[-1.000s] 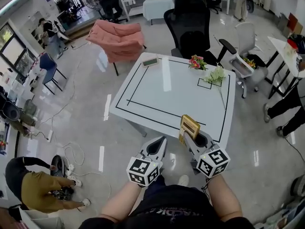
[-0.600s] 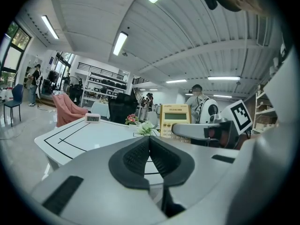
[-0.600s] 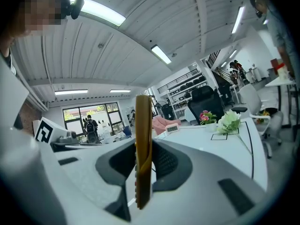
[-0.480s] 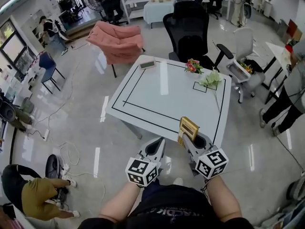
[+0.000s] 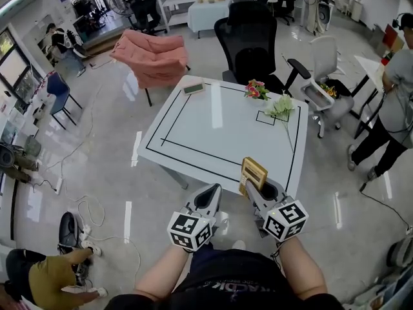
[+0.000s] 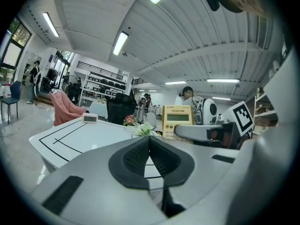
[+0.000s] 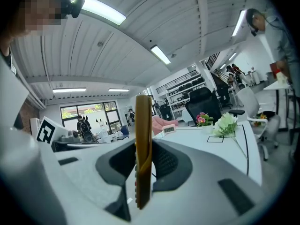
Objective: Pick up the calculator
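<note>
**Calculator clenched in the right fingers, left fingers closed on nothing**

The right fingers [image 5: 262, 196] are clamped on the yellow calculator [image 5: 253, 173]. In the right gripper view it stands upright and edge-on, with one pad [image 7: 167, 161] pressed on each flat face, and it rises well above the fingertips. The left gripper view shows its screen and keys [image 6: 177, 119] off to the right of the left fingers [image 6: 138, 156]. Those fingers are pressed together with nothing between them.

In the head view both pairs of fingers [image 5: 210, 199] sit side by side and point about level toward the white desk [image 5: 219, 128] ahead. The calculator shows over the desk's near edge, just in front of the right fingertips. Far beyond the left fingers, a small clock [image 5: 193, 89] sits at the desk's far corner. Pink flowers [image 5: 255, 90] and white flowers [image 5: 281, 105] lie far ahead of the right fingers.
</note>
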Action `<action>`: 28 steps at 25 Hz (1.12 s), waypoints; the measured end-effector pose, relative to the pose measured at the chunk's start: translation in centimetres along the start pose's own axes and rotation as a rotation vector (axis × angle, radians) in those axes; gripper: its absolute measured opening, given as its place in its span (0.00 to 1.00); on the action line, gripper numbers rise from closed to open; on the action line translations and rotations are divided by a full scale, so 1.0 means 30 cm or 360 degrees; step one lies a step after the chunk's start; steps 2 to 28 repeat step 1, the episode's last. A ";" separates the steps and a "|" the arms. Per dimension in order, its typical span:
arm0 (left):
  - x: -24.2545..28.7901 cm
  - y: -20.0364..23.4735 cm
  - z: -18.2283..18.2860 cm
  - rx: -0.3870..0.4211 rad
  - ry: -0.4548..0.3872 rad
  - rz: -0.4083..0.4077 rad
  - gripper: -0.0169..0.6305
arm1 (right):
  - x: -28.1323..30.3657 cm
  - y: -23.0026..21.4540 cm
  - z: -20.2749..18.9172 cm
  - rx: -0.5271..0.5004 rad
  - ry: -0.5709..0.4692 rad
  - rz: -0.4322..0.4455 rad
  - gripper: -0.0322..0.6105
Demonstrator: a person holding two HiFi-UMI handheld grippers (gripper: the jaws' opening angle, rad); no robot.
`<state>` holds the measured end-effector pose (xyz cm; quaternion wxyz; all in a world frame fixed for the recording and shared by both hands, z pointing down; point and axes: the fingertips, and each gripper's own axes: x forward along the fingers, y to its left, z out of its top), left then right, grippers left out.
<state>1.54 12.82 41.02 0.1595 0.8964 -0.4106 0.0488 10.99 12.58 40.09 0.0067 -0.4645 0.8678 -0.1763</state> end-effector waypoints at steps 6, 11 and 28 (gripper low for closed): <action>0.002 0.003 0.000 -0.0001 0.0001 -0.0001 0.03 | 0.003 -0.003 0.000 0.0002 0.0000 -0.0003 0.18; 0.002 0.003 0.000 -0.0001 0.0001 -0.0001 0.03 | 0.003 -0.003 0.000 0.0002 0.0000 -0.0003 0.18; 0.002 0.003 0.000 -0.0001 0.0001 -0.0001 0.03 | 0.003 -0.003 0.000 0.0002 0.0000 -0.0003 0.18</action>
